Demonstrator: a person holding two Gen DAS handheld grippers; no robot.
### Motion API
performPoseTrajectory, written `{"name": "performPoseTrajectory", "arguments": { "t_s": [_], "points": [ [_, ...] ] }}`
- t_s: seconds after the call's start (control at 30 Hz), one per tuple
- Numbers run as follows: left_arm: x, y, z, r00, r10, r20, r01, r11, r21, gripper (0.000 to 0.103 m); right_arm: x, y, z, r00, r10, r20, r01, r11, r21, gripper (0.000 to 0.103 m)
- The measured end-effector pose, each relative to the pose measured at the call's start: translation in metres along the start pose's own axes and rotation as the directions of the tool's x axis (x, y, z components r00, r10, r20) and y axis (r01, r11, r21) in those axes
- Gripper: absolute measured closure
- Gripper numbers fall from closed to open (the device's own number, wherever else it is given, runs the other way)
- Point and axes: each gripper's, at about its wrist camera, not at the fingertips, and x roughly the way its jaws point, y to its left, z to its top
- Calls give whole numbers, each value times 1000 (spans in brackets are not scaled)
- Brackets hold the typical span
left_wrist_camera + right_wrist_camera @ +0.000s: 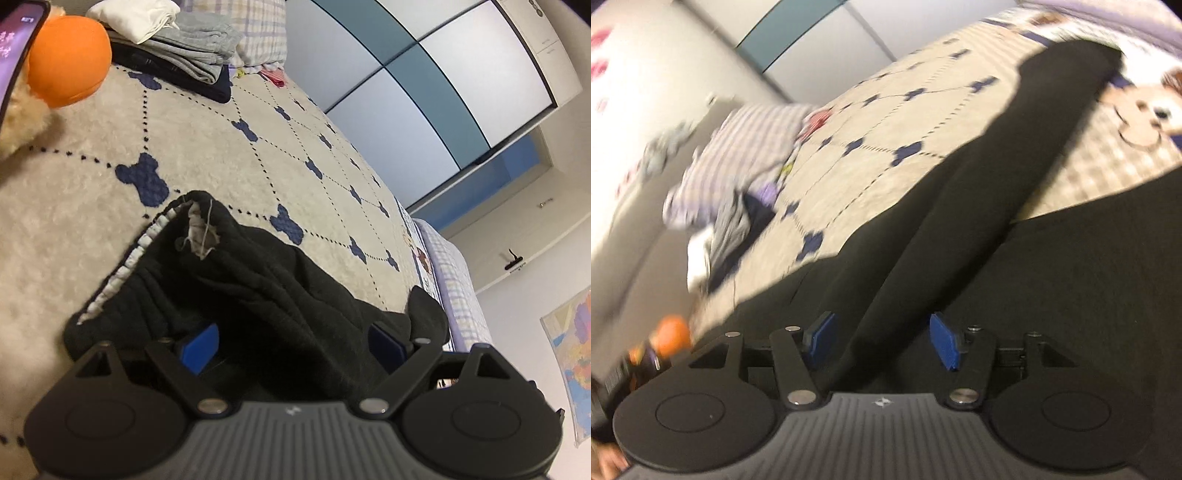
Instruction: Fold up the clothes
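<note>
The black trousers (pixel 258 288) lay on the cream blanket (pixel 258 155), which was patterned with dark blue shapes joined by dotted lines. In the left wrist view the waistband end was bunched directly ahead of the left gripper (pixel 291 347), with a white ribbed edge along its left side and a pale label (pixel 201 236) turned up at the top. The left gripper's blue pads (pixel 199 349) stood well apart, with black cloth lying between and over them; whether that cloth was held could not be told.

In the right wrist view, which was blurred, the right gripper (pixel 882 341) was likewise set wide, its blue pads (pixel 943 343) either side of a long raised fold of the trousers (pixel 997 177) that ran up and to the right across the blanket (pixel 886 155). The fold lay in the gap and did not appear pinched. More black cloth filled the lower right of that view.

At the far end of the bed a stack of folded clothes (pixel 173 44) was noted, white on top, grey beneath, dark at the bottom, beside a checked pillow (pixel 255 33). An orange ball-shaped object (pixel 68 61) sat near the stack. A printed checked sheet (pixel 1126 122) showed beyond the blanket's edge.
</note>
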Motion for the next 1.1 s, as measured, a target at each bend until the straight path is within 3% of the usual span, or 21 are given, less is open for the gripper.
{"name": "performPoseTrajectory", "arguments": {
  "t_s": [0.3,0.43,0.63,0.67,0.73,0.77,0.8,0.93,1.1],
  "points": [
    [23,-11,-6,999,38,-26,-37,999,9,22,24,-45,11,999,-26,24,19,965,260,41],
    [32,-9,-6,998,50,-27,-50,999,-13,43,30,-59,9,999,-29,34,17,944,329,41],
    [40,7,-6,999,30,-44,-36,989,-146,72,35,-66,9,997,3,79,-31,934,355,42],
    [39,7,-6,999,25,-42,-31,987,-155,77,35,-68,8,996,6,88,-37,932,361,47],
    [36,3,-6,999,36,-17,-38,991,-128,82,35,-73,9,994,15,108,-55,924,378,67],
    [33,0,-6,999,39,-5,-39,993,-111,84,33,-76,10,992,24,122,-69,923,379,87],
    [30,-2,-5,999,36,10,-35,994,-100,84,32,-78,11,989,32,141,-83,922,378,91],
    [19,-8,2,998,15,62,-9,995,-94,88,10,-60,16,963,61,261,-138,948,288,93],
    [0,-10,14,993,-46,105,58,992,-114,88,-32,-21,21,905,111,411,-159,984,85,93]
  ]
}}
